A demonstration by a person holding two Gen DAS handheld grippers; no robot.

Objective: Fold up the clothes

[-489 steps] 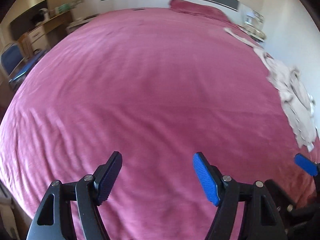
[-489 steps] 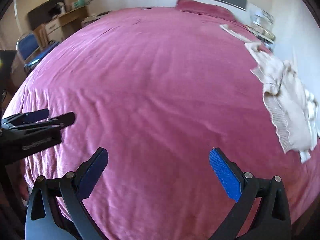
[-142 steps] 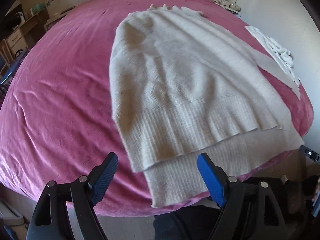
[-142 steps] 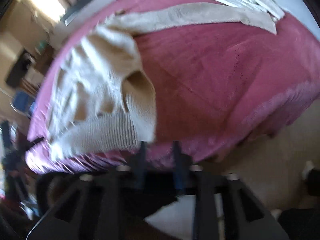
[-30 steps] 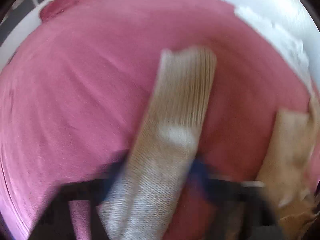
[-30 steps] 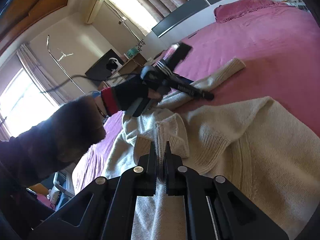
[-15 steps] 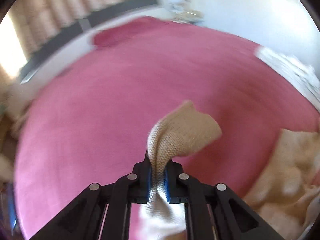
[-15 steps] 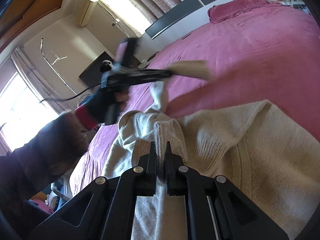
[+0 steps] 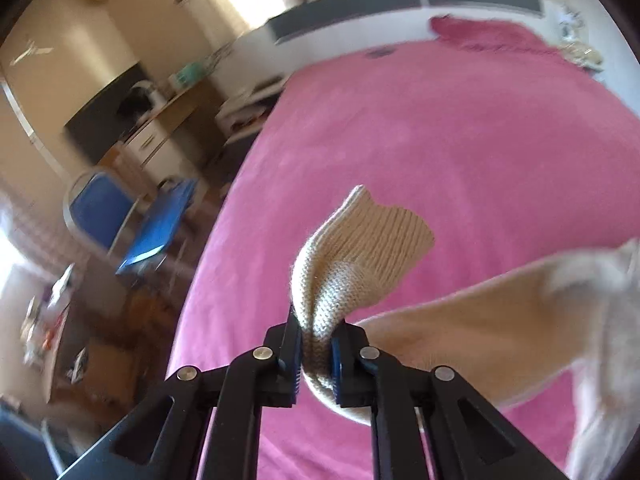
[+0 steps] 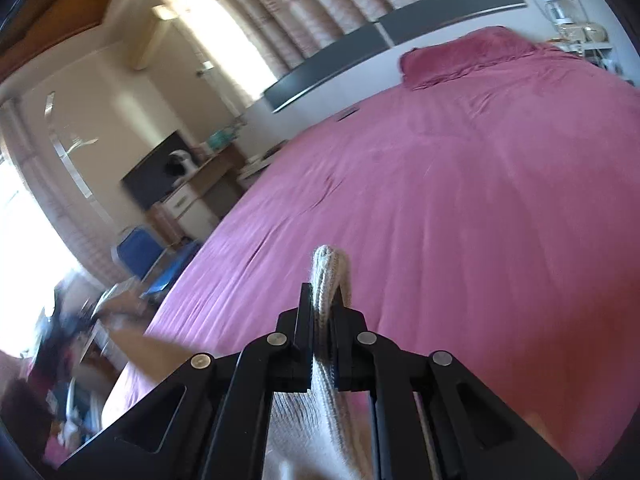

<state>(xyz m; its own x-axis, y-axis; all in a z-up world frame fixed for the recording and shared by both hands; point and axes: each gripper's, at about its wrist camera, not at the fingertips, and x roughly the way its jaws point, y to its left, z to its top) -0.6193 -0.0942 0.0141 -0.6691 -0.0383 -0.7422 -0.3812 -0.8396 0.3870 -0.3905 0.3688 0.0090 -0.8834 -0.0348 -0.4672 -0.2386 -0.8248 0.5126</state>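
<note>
A cream knit sweater is held by both grippers above the pink bed [image 9: 460, 140]. My left gripper [image 9: 316, 354] is shut on the sweater's ribbed sleeve cuff [image 9: 360, 256], which flops forward past the fingers; the sleeve [image 9: 480, 332] runs off to the right, blurred. My right gripper [image 10: 322, 342] is shut on a folded edge of the sweater [image 10: 330, 280], with more knit fabric hanging below between the arms. The sweater's body is out of sight in both views.
The pink bed [image 10: 460, 200] has a pink pillow [image 10: 464, 56] at its head. Left of the bed stand a blue chair [image 9: 100, 208], a desk with a dark screen [image 10: 160, 176] and clutter on the floor [image 9: 48, 320]. A bedside shelf [image 10: 576, 36] is at far right.
Both grippers have lifted and swung left, still shut on the sweater. The right view no longer shows the sweater's body or the left hand; the left view now takes in the room's left side.
</note>
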